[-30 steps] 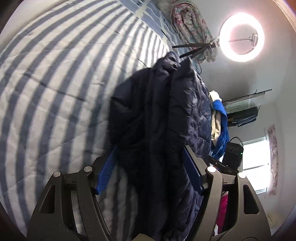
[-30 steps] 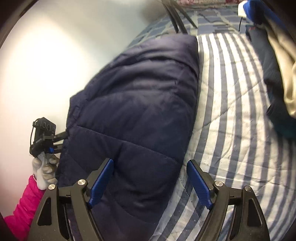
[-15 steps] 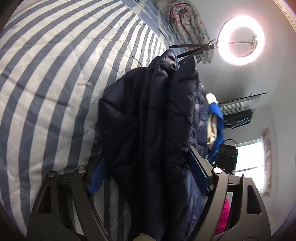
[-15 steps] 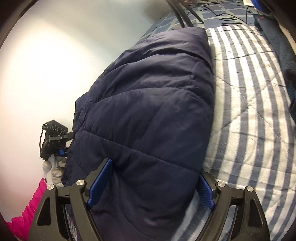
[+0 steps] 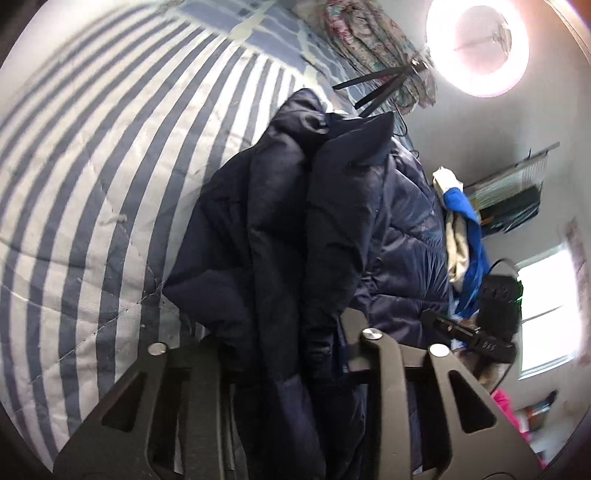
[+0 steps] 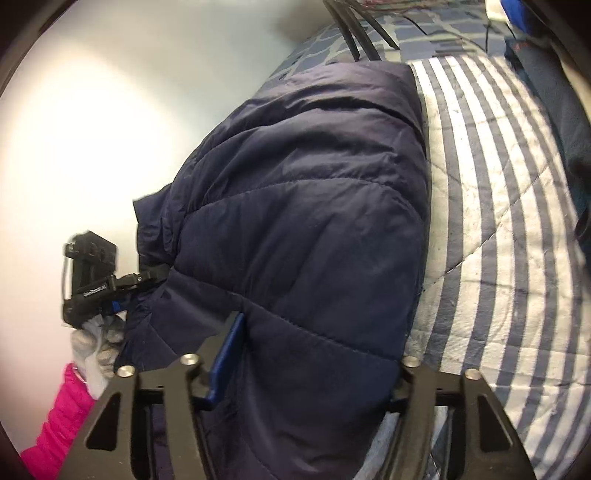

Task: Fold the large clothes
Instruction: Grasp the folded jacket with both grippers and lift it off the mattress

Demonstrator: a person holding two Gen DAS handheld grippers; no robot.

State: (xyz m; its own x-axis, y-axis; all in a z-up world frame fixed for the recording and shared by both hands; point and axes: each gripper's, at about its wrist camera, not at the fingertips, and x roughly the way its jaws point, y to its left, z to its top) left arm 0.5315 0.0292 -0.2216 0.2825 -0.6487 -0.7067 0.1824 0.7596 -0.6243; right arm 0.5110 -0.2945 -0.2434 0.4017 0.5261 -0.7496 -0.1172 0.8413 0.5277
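Both claws, the left gripper (image 5: pixel 291 354) and right gripper (image 6: pixel 314 369), pinch the puffy dark blue quilted jacket (image 6: pixel 310 221) above the blue-and-white striped quilt (image 6: pixel 491 229).

Striped quilt (image 5: pixel 92 192), ring light (image 5: pixel 476 48), bright window (image 5: pixel 546 314).

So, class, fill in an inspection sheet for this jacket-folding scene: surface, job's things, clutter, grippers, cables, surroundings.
Surface: blue-and-white striped quilt on a bed.
Job's things: navy puffer jacket, bunched, partly lifted off the quilt.
Clutter: heap of blue and cream clothes beyond the jacket.
Grippers: left gripper clamped on jacket fabric; right gripper has jacket between its fingers, closure unclear.
Cables: thin dark cable at the bed's far end.
Surroundings: lit ring light on a tripod, window, pale wall.
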